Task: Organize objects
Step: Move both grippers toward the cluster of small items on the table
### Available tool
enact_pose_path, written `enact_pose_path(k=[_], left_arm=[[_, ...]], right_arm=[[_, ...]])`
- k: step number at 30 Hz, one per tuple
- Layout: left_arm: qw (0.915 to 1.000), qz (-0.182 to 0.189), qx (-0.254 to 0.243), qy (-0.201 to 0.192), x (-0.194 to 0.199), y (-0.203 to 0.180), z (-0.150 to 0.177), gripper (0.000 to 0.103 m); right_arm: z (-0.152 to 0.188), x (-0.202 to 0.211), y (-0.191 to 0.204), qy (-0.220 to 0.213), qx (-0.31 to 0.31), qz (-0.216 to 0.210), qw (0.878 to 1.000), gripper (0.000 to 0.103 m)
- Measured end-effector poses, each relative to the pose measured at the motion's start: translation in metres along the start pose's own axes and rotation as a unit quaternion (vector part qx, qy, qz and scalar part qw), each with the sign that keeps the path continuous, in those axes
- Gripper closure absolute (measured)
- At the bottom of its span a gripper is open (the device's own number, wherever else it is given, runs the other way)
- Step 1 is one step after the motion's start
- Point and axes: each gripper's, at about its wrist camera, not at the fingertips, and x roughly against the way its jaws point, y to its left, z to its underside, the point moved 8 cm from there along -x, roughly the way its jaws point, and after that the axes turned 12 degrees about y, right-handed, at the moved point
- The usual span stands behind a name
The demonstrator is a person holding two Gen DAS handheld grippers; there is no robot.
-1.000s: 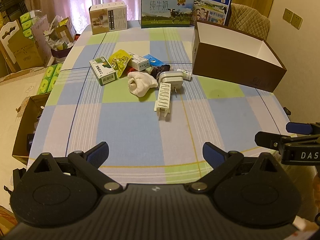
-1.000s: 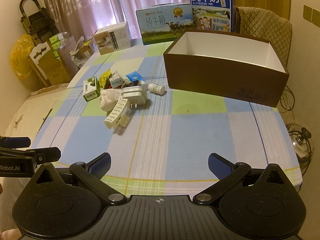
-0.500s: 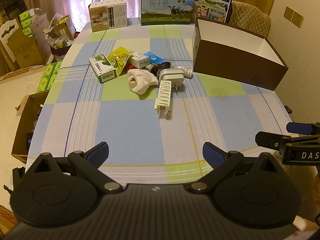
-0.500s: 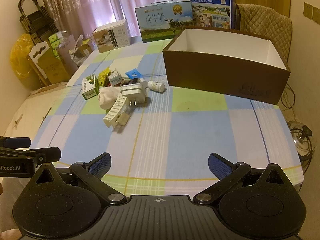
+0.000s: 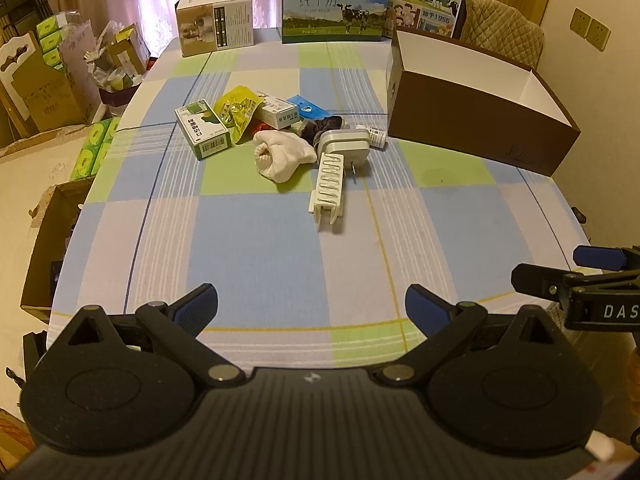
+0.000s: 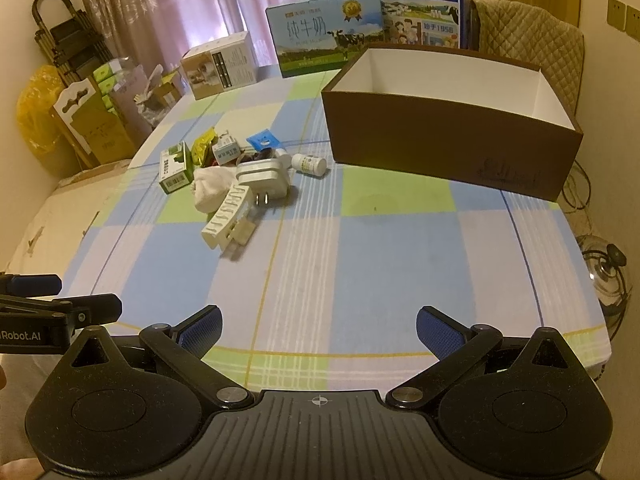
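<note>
Only the right view showed the empty brown cardboard box's (image 6: pixel 448 148) smooth white interior; both black grippers (image 5: pixel 312 306) (image 6: pixel 318 326) gaped apart, holding nothing.

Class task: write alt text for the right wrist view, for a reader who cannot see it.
An open right gripper hangs over a blue, green and white checked tablecloth, holding nothing. Ahead to the left lies a heap of small things, among them a white plug adapter, a white sock and a green and white carton; an empty brown cardboard box stands to the right.
</note>
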Motion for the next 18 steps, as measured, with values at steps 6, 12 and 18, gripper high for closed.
enact_pose_path(k=[6,12,18], left_arm=[[1.0,-0.001,0.0,0.005,-0.005,0.0,-0.001,0.004],[0.9999,-0.003,0.0,0.01,-0.012,0.001,-0.005,0.004],[0.9999,-0.002,0.004,0.013,-0.021,0.002,-0.012,0.004]], right_arm=[[-0.001,-0.004,-0.002,0.005,-0.003,0.0,1.0,0.002],[-0.004,-0.012,-0.004,0.009,-0.003,0.0,1.0,0.002],[-0.01,-0.021,-0.008,0.011,-0.005,0.003,1.0,0.002]])
